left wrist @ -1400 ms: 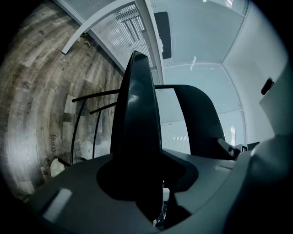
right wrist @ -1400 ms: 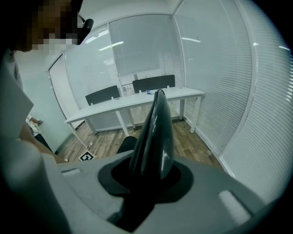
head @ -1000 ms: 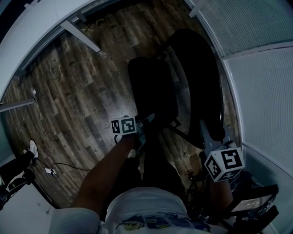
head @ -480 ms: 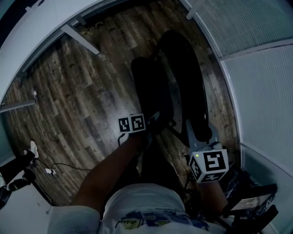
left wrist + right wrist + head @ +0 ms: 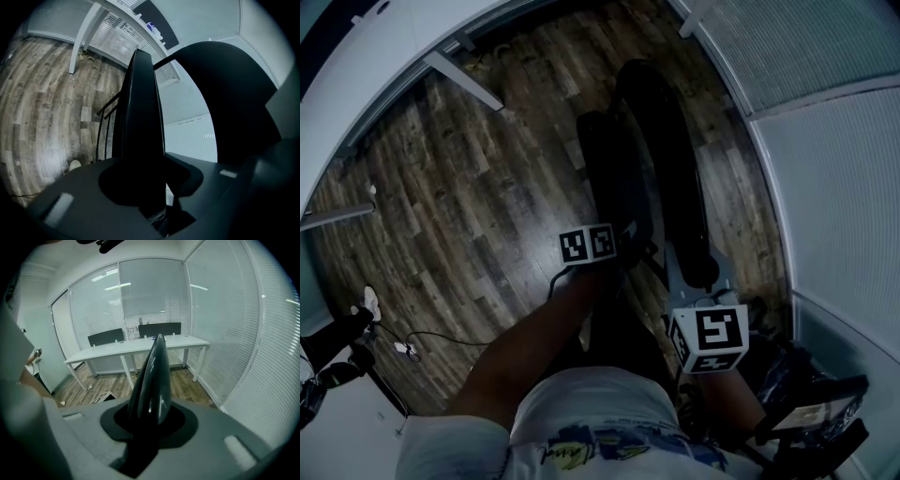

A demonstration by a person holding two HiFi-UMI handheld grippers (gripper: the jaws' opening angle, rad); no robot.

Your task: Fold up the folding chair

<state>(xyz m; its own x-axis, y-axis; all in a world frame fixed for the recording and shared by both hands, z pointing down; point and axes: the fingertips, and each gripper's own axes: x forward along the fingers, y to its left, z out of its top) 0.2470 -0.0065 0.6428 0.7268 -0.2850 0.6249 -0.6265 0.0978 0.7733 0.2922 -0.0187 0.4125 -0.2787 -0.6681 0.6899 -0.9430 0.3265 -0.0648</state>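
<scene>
The black folding chair stands on the wood floor, nearly folded. Its seat (image 5: 614, 178) is tipped up on edge, close beside the backrest (image 5: 670, 169). My left gripper (image 5: 628, 241) is shut on the seat's near edge; in the left gripper view the seat (image 5: 143, 117) runs edge-on up from between the jaws, with the backrest (image 5: 225, 103) dark at the right. My right gripper (image 5: 698, 278) is shut on the top of the backrest (image 5: 152, 376), which rises as a thin glossy blade from between its jaws.
A white desk (image 5: 459, 66) runs along the far left, with two dark chairs (image 5: 107, 337) behind it. Blind-covered glass walls (image 5: 825, 141) close in on the right. Cables (image 5: 403, 349) lie on the floor at lower left; dark gear (image 5: 816, 422) sits at lower right.
My left gripper has moved right with the seat, which has swung up toward the backrest; the gap between them has narrowed. The right gripper has kept its hold on the backrest and drifted slightly left in the picture.
</scene>
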